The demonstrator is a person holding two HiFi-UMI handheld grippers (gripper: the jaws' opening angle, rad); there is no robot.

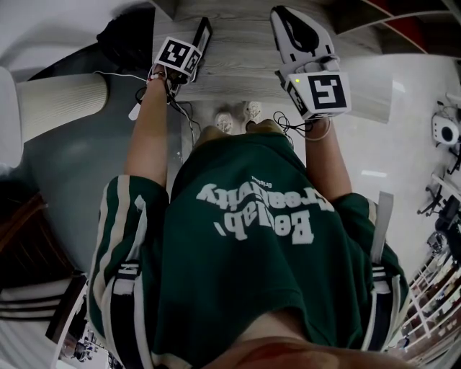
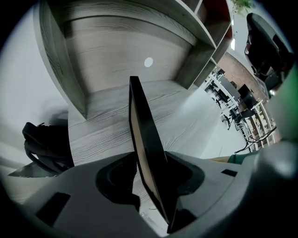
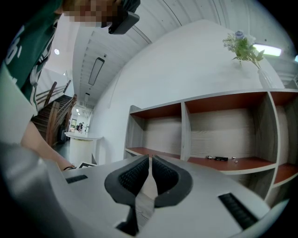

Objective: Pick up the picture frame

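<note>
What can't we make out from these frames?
- Face of the picture frame: edge-on in left gripper view, foot behind the left gripper; only a sliver in head view.
- Small dark items on the shelf, right gripper view: too small to identify.
- Black heap, left gripper view: cut by gripper body.

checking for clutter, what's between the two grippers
Head view: only bare wood-grain surface lies between the left gripper, shut on the picture frame, and the right gripper.

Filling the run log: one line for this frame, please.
left gripper: shut on picture frame | right gripper: shut, empty | phase: frame held
</note>
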